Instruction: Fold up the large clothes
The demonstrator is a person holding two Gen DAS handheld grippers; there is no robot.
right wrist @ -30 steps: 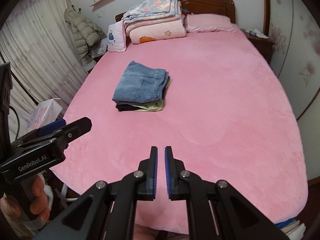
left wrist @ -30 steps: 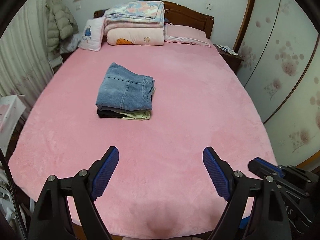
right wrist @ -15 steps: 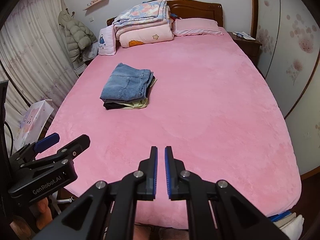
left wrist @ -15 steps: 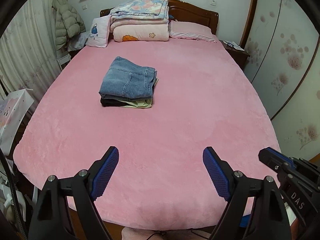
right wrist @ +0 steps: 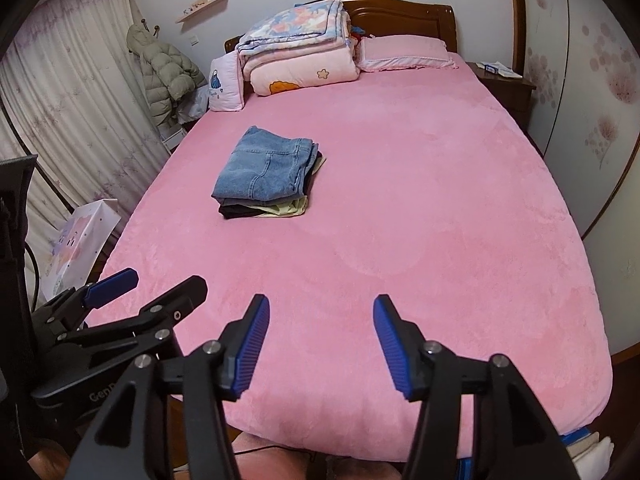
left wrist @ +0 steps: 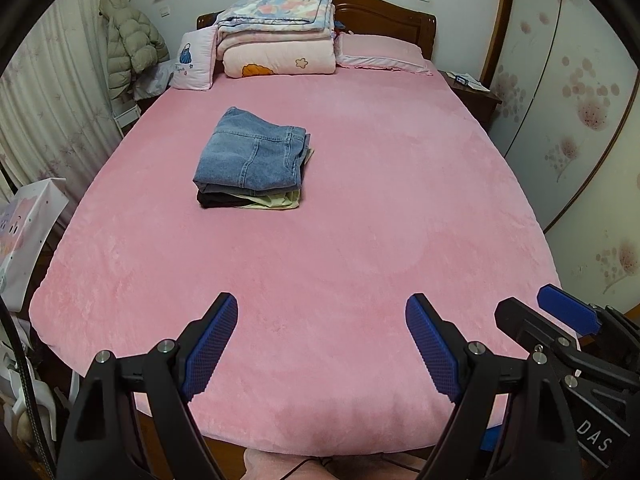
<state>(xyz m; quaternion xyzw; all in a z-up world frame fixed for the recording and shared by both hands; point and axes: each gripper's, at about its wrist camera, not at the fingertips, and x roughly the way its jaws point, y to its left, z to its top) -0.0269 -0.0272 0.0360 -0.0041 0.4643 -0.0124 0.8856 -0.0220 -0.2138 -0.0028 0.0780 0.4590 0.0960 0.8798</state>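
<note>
A neat stack of folded clothes, blue jeans (left wrist: pixel 252 156) (right wrist: pixel 266 170) on top of a black and a pale yellow garment, lies left of centre on the pink bed (left wrist: pixel 360 220) (right wrist: pixel 420 220). My left gripper (left wrist: pixel 322 316) hangs over the foot of the bed, open, nothing between its blue pads. My right gripper (right wrist: pixel 320 320) is beside it, its jaws opening with nothing between them. Each gripper shows at the edge of the other's view. Both are well short of the stack.
Folded quilts (left wrist: pixel 280 36), a pink pillow (left wrist: pixel 380 54) and a small cushion (left wrist: pixel 194 60) sit at the headboard. A puffer jacket (left wrist: pixel 130 46) hangs left by the curtains. A nightstand (left wrist: pixel 472 92) and wardrobe doors (left wrist: pixel 580 100) stand right. A gift bag (right wrist: pixel 80 244) stands left of the bed.
The right gripper's jaws have parted from shut to wide apart. Both grippers have drawn back toward the foot of the bed, so more of the bed shows.
</note>
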